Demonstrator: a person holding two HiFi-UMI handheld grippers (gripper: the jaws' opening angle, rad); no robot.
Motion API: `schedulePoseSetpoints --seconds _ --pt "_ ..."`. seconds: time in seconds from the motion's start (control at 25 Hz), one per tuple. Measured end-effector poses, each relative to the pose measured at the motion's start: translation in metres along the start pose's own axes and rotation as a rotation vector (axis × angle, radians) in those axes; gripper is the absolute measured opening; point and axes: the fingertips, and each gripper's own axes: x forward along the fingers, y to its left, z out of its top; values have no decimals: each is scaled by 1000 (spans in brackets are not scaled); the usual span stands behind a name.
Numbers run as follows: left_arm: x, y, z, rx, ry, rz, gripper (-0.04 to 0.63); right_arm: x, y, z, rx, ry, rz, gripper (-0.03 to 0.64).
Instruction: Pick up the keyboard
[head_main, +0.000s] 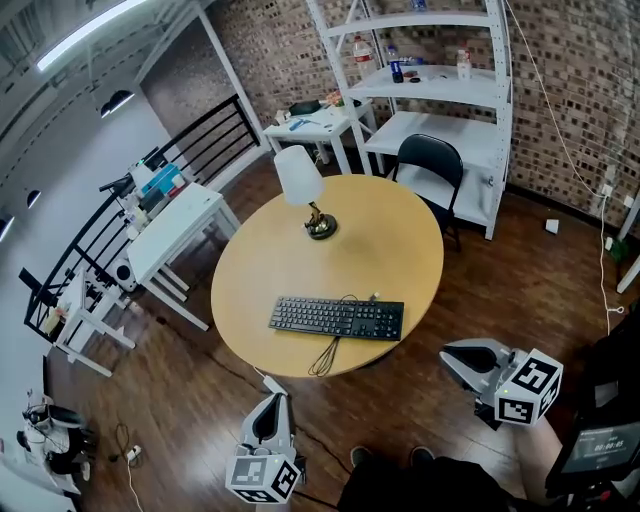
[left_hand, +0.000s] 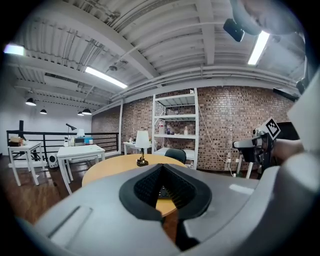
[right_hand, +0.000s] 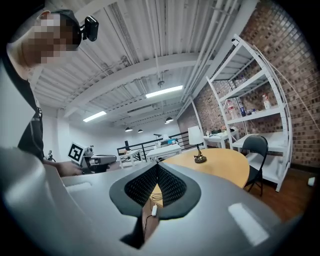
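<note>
Near the table's (head_main: 392, 238) front edge: keyboard (head_main: 337, 318), rigid, probably light; best taken at short ends. Left gripper (head_main: 274, 400), right gripper (head_main: 452, 357) closed, empty.

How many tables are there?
4. The round wooden table with the keyboard, a white desk left of it, a small white table further left, a white side table by the shelves. More may be hidden.

The room held one keyboard (head_main: 336, 318), one lamp (head_main: 300, 178), one round surface (head_main: 390, 240), one black chair (head_main: 430, 160) and one white shelving unit (head_main: 440, 82).
</note>
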Motion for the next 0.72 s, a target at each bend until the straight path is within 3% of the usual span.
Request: schedulePoseSetpoints --seconds 0.72 --pt "90 134 8 29 7 -148 -6 128 -9 17 -5 -36 -144 2"
